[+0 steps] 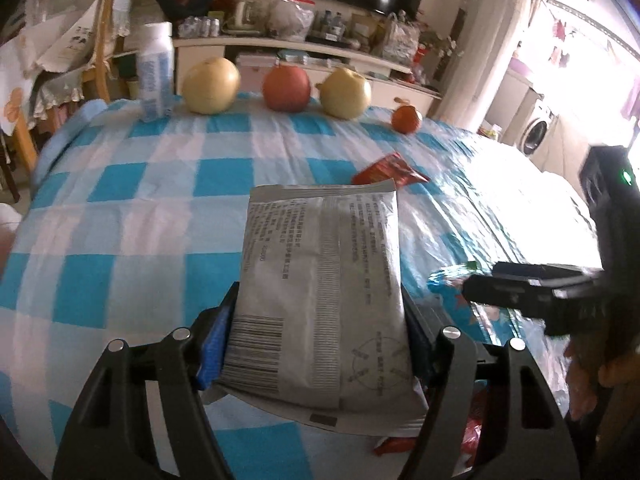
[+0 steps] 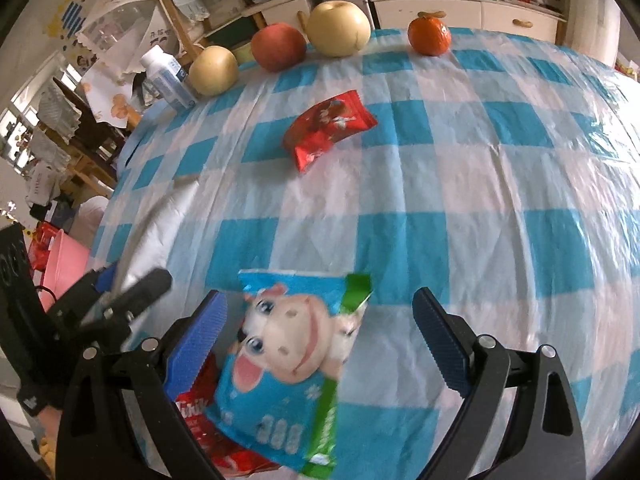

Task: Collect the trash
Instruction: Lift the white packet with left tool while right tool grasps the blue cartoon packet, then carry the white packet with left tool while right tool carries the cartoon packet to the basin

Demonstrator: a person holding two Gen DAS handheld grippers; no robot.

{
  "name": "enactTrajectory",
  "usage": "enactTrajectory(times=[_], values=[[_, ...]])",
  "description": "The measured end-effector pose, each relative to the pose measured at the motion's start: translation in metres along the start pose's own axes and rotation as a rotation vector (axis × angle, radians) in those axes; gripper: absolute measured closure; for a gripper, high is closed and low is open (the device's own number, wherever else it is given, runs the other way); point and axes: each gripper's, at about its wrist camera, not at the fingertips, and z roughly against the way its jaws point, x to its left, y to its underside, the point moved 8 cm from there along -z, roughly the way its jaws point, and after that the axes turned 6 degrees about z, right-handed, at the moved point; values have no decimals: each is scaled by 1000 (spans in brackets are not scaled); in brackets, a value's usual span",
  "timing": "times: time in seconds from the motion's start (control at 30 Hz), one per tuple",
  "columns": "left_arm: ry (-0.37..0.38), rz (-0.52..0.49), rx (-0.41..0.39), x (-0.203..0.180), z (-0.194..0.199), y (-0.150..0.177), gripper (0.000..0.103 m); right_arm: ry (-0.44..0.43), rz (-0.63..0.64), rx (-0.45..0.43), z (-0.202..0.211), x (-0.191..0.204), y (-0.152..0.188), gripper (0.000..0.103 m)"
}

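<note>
My left gripper is shut on a grey printed packet, held above the blue-and-white checked tablecloth. My right gripper is open, its blue pads wide apart. A blue cartoon snack wrapper hangs between them, looking loose and blurred, over a red wrapper below. A red snack wrapper lies on the cloth farther off; it also shows in the left wrist view. The right gripper appears in the left wrist view; the left gripper appears in the right wrist view.
Along the far table edge stand two yellow pears, a red apple, a tangerine and a small white bottle. A pink basin sits on the floor at left. Cluttered shelves and chairs stand behind.
</note>
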Motion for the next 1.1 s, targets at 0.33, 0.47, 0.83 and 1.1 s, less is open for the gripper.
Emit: enactTrajectory(times=[0.33,0.47,0.83,1.1], values=[[-45,-3,-77,25,35,-10,31,161,61,-28,1,17,23,10],[-74,-7,-94,36,44,-10,31,203,85,-35,0,22,27,15],[-100,38,-142,71,75,-13,31,215,90,-47,-3,24,28,46],[-116,60,-182,90,97,-13,31,220,122,-119,12,33,24,62]])
